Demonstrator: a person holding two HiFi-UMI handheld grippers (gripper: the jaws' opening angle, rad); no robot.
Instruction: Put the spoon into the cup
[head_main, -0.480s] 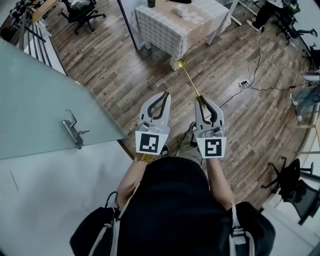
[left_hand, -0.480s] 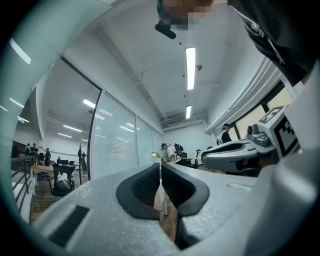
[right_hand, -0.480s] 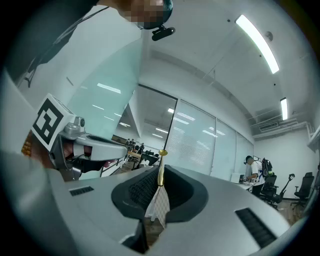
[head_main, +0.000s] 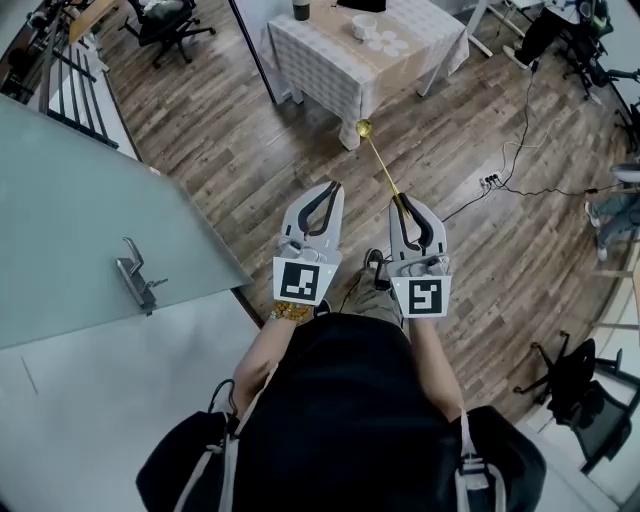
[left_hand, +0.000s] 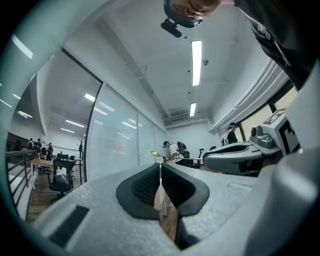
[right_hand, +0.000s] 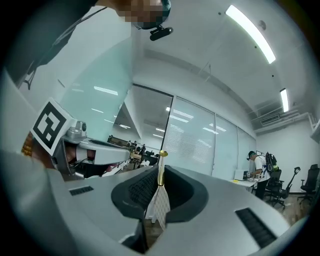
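The right gripper (head_main: 402, 203) is clamped on the handle of a gold spoon (head_main: 380, 163), its bowl pointing ahead toward the table (head_main: 330, 62). The cup (head_main: 364, 26) stands on that table, well apart. The left gripper (head_main: 329, 190), just beside the right, is closed on nothing

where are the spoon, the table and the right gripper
spoon (head_main: 380, 162), head view, middle of its gold handle
table (head_main: 320, 55), head view, bare checked cloth
right gripper (head_main: 402, 200), head view, between the tips of its fingers, shut on the spoon
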